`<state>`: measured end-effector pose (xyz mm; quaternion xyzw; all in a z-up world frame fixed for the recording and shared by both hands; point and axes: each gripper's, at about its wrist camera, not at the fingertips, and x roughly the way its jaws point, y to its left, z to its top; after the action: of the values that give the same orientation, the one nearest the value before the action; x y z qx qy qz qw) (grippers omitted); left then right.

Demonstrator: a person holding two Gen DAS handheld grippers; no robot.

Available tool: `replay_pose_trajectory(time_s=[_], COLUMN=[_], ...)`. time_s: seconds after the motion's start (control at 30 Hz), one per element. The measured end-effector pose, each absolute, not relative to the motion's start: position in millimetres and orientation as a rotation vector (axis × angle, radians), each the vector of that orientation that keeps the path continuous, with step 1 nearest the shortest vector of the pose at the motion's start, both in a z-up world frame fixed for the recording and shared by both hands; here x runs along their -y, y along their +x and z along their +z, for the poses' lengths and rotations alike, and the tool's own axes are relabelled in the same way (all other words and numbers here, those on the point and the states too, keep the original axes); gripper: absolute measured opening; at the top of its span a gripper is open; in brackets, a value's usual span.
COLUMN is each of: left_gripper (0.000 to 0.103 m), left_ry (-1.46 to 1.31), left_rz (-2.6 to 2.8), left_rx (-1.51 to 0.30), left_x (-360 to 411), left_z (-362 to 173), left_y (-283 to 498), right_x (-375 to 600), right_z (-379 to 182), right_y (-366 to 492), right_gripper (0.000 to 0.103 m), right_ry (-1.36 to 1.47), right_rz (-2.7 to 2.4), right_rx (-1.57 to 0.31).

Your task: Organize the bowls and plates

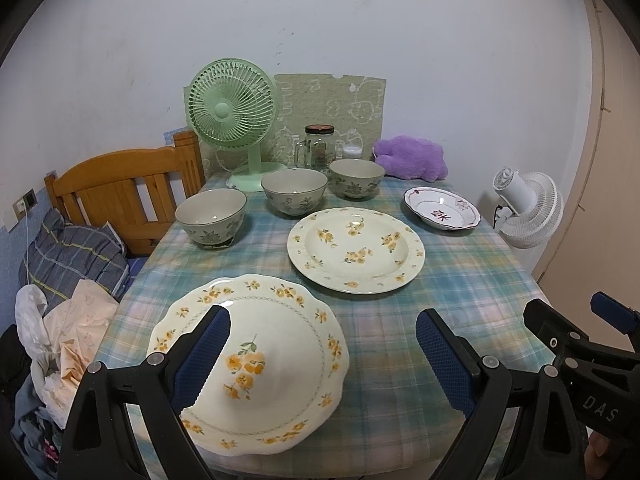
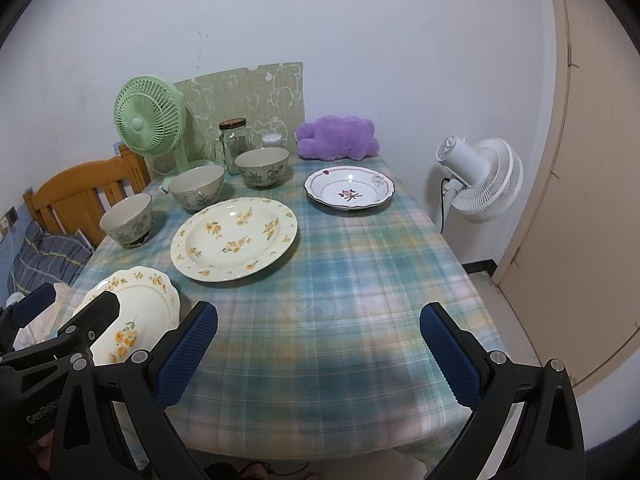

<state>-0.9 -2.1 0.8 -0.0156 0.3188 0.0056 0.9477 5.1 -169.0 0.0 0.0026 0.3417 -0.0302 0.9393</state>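
Note:
A scalloped plate with yellow flowers lies at the table's front left. My left gripper is open just over its near edge, and its left finger covers part of the plate; I cannot tell whether it touches. A large round yellow-flowered plate sits mid-table, with a small white plate with a red pattern at the back right. Three grey floral bowls line the back left. My right gripper is open over bare tablecloth, holding nothing.
At the back stand a green fan, a glass jar, a glass mug and a purple plush. A wooden chair and piled clothes are left of the table. A white fan and a door are on the right.

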Motion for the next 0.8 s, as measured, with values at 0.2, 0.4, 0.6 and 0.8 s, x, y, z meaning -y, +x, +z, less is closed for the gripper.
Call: replay_pose_trajectory(time_s=[0.2,0.4,0.6,0.8], left_gripper=[0.095,0.095,0.095,0.095], left_ry=[-0.014,0.014,0.017,0.027], left_rz=[0.027,0.038,0.036,0.037], left_rx=[-0.655,-0.685,-0.735,-0.811], left_x=[-18.6,-47.3,-81.6,-108.8], left_z=[1.0,-3.4,-11.6,-33.5], left_y=[9.2,28.3,51.4,73.5], right_x=[148.7,118.7,85.1,56.0], right_z=[1.5,1.0,-8.0,-25.6], right_y=[16.7,41.1,69.0,91.4], right_gripper=[0.101,0.097,0.097,0.095], right_ry=[0.008,0.02,0.033,0.034], right_rz=[-0.065,-0.056,-0.057,-0.058], right_rx=[-0.721,-0.762,-0.811,-0.868])
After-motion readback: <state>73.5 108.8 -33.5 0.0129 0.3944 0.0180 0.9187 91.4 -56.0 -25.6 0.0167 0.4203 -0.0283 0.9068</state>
